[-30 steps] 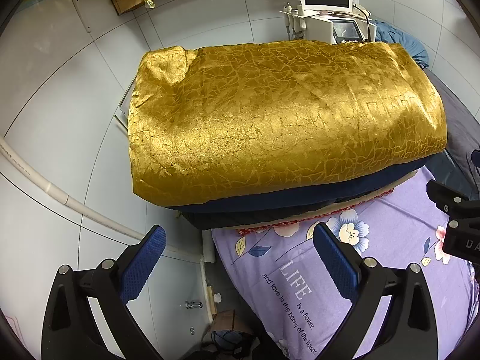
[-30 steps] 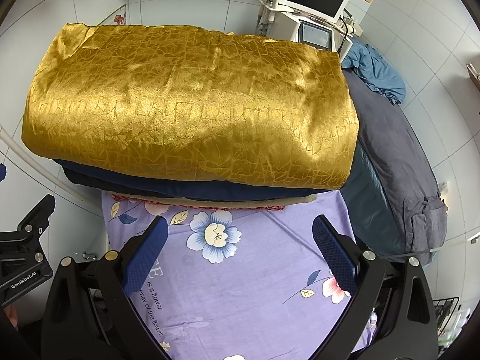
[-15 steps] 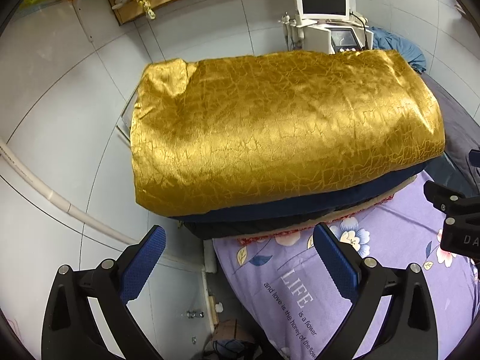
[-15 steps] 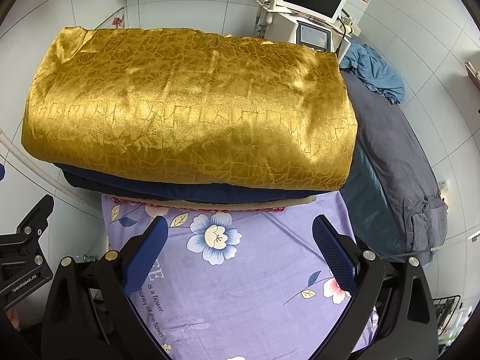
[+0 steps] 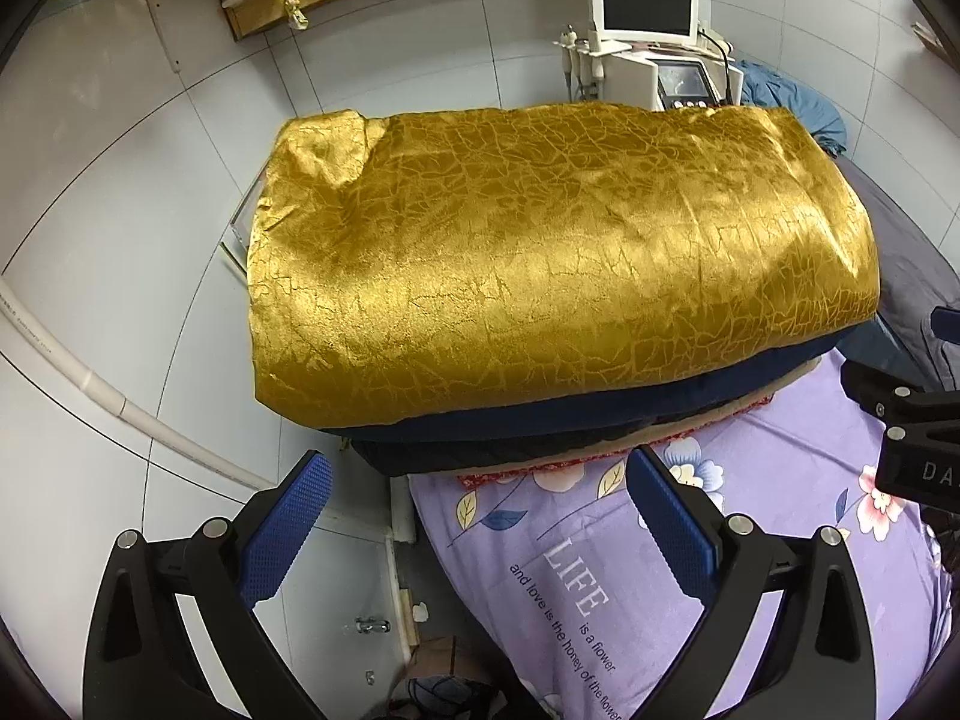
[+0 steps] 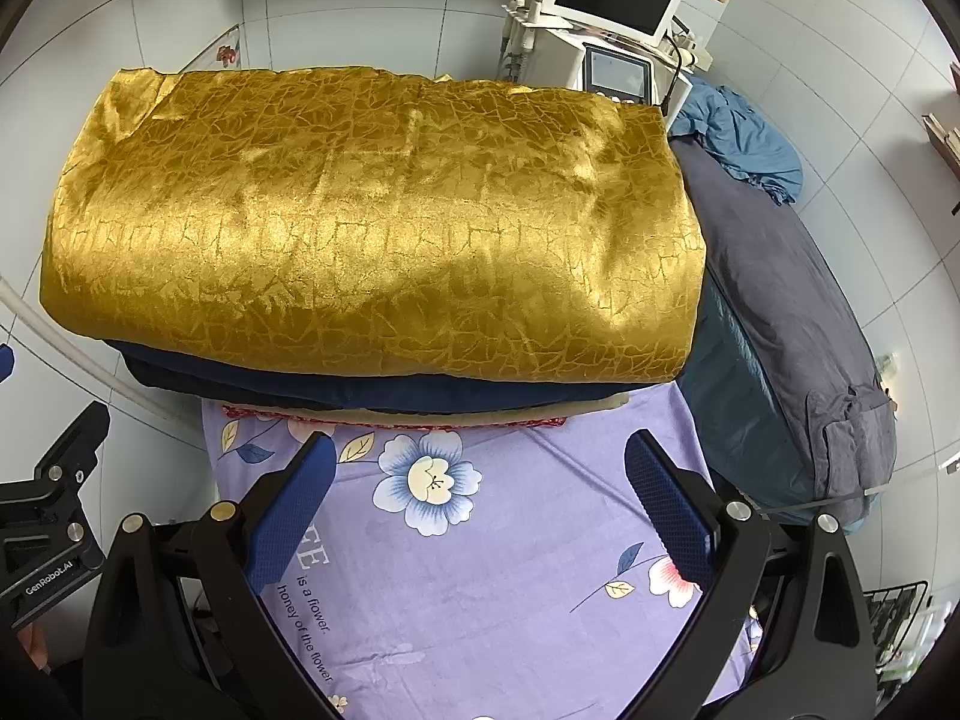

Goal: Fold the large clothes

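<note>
A shiny gold crackle-patterned cloth (image 5: pixel 558 264) tops navy folds (image 6: pixel 384 390), on a lilac flower-printed sheet (image 6: pixel 510 570).

We held our left claw (image 5: pixel 477 516) with its blue-padded fingers (image 5: pixel 287 531) spread wide and nothing between them. Our right claw (image 6: pixel 480 510) was equally agape and empty, fingers (image 6: pixel 669 516) pointing forward. Each claw showed at the edge of the other's wrist view, side by side, apart.

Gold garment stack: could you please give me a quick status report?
Both tongs open, empty. Gold garment folded atop navy layers. Nothing in the way.
</note>
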`<state>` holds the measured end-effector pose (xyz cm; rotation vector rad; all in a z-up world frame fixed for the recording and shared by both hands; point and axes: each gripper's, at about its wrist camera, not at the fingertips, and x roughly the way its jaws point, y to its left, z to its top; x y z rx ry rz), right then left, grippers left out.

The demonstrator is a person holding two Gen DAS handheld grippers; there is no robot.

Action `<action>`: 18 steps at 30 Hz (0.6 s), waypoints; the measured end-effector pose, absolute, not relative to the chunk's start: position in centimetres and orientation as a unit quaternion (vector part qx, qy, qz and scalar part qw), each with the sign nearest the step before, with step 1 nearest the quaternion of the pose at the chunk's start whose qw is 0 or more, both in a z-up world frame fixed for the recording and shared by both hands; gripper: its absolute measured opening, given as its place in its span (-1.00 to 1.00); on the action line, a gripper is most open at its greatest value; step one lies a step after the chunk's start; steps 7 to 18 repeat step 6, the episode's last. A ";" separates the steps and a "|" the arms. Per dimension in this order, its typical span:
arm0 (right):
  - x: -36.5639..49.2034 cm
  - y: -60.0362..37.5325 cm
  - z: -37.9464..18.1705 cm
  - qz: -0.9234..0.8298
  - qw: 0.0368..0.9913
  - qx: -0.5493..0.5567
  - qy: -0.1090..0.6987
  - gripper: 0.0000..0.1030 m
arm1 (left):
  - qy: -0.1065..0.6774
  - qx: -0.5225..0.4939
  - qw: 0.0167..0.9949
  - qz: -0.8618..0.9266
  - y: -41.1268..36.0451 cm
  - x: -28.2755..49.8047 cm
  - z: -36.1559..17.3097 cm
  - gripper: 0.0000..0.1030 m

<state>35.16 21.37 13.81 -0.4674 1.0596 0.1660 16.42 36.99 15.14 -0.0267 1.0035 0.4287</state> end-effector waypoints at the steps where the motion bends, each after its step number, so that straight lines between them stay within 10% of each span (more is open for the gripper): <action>1: 35.2 21.3 13.8 0.078 0.834 -0.220 0.500 0.85 | 0.482 -0.012 0.853 0.201 37.0 16.5 15.1 0.87; 18: 35.2 21.1 13.6 0.076 0.833 -0.215 0.504 0.85 | 0.486 -0.012 0.851 0.200 36.9 16.4 14.8 0.87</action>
